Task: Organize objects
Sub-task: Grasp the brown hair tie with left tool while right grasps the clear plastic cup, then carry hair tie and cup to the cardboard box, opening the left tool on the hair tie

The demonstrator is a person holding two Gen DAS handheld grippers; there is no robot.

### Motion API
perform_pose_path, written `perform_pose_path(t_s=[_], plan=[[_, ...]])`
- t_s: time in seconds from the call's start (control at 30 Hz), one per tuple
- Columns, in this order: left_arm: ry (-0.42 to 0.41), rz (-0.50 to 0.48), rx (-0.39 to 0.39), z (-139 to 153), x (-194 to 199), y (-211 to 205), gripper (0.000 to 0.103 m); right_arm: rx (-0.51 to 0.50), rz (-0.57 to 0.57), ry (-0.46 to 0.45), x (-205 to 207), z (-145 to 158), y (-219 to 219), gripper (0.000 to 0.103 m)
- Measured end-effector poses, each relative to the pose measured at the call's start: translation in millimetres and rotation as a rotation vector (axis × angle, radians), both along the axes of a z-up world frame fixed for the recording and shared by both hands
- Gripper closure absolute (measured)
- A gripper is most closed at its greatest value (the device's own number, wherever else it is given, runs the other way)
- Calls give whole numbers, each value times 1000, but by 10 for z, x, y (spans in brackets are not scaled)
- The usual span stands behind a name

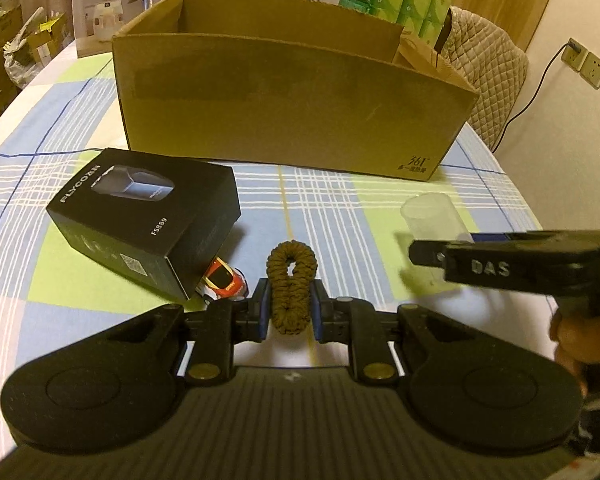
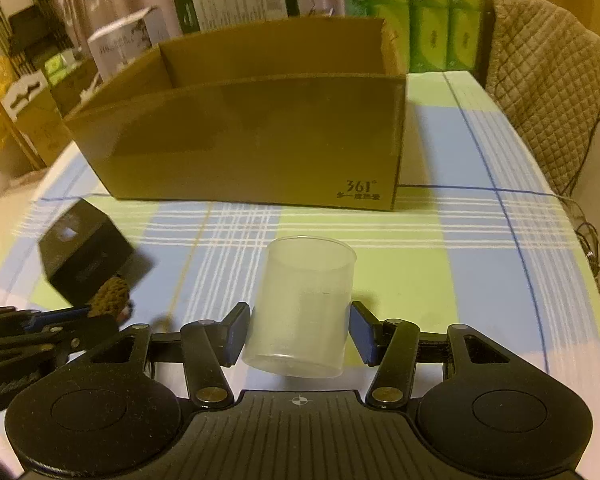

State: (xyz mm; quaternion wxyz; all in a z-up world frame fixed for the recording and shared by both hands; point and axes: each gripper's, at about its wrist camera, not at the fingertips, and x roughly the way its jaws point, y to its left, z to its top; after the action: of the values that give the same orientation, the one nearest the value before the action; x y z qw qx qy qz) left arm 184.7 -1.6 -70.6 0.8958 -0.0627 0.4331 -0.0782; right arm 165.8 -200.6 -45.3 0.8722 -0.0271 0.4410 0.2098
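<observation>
Left gripper (image 1: 287, 312) is clamped tight on a brown knitted hair tie (image 1: 291, 286), pads squeezing both sides. Right gripper (image 2: 298, 332) sits around a clear plastic cup (image 2: 302, 310), with small gaps showing at both pads, so not really gripping. Near left on the checked tablecloth (image 1: 340, 200) there's a black FLYCO box (image 1: 148, 216) with a toy car (image 1: 224, 282) tucked against it. Further back sits an open cardboard box (image 1: 284, 100).

On the worktop (image 1: 340, 208) there is one open cardboard box (image 1: 284, 108), one black carton (image 1: 140, 220), one toy car (image 1: 224, 282), one brown scrunchie (image 1: 291, 284) and one clear plastic cup (image 2: 304, 308). Two grippers are in view, left (image 1: 288, 308) and right (image 2: 300, 328).
</observation>
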Motion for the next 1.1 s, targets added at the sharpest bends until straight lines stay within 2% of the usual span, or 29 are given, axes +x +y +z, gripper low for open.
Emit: perform_pose_path(t_s=[0.47,0.83,1.1], plan=[[-60,30,-8,505,-392,-27,87,64,0,-71,-523,600,-187,52],[-95,29,-7,792,-607,-92,87,80,0,-108,-691,837,-290,52],[-111,15,-17,944,-603,-139,87,97,1,-126,-665,973,-351,52]])
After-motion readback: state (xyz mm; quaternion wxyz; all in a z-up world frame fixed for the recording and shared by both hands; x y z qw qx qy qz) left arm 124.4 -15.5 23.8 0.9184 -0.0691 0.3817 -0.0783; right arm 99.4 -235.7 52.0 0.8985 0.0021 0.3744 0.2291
